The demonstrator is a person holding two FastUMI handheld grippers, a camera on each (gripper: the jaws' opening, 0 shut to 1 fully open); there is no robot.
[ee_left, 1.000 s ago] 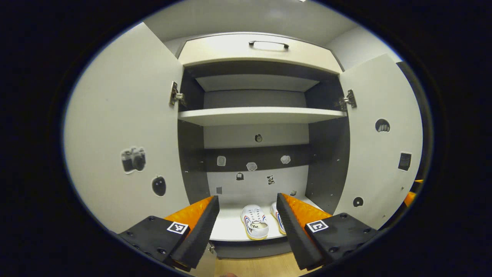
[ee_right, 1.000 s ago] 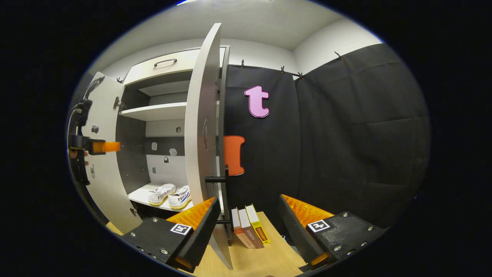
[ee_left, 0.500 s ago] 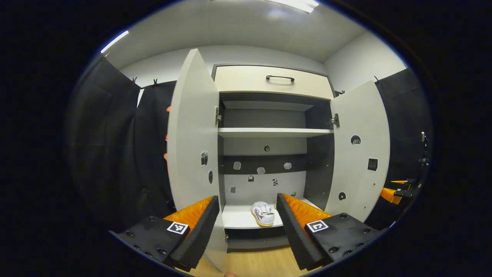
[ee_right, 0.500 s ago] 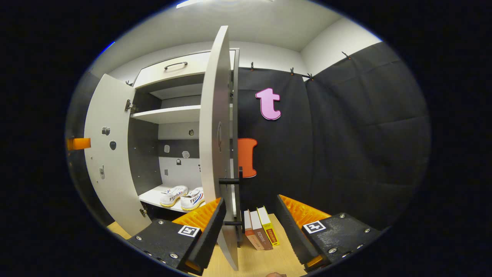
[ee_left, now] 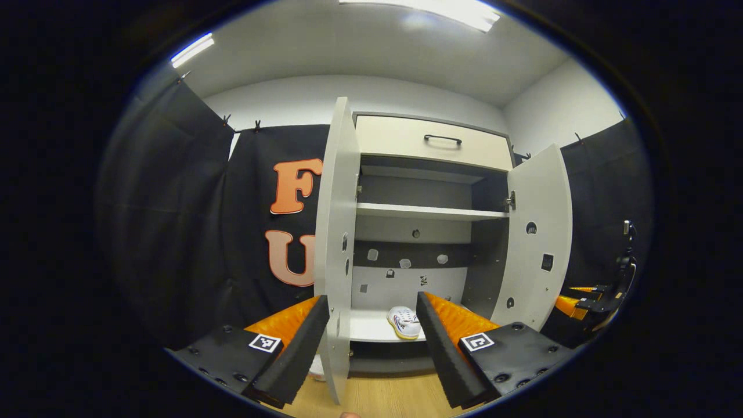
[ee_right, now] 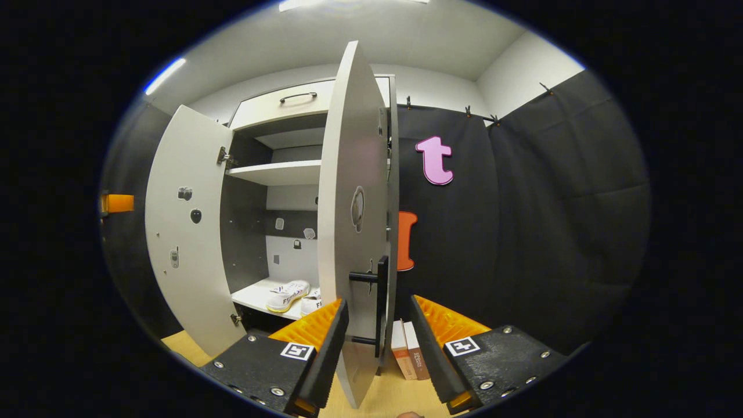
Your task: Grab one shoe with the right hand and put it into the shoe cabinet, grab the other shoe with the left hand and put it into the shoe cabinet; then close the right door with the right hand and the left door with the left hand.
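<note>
Both white shoes (ee_right: 287,294) sit side by side on the bottom shelf of the shoe cabinet (ee_left: 432,139) — pale, flat-fronted, dark inside, with a black-handled drawer on top; its left door (ee_left: 335,244) and right door (ee_right: 354,220) both stand swung out. The left gripper (ee_left: 371,342) and right gripper (ee_right: 374,342) hang before the doors' edges with fingers spread wide, holding nothing — the right door's black handle (ee_right: 380,305) lies between the right one's fingers

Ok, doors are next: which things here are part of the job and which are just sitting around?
Job:
- shoes on the bottom shelf of the shoe cabinet
- right door, black handle between the open right claw fingers
- left door, edge between the open left claw fingers

Lying about:
- books on the floor
- stickers inside the cabinet
</note>
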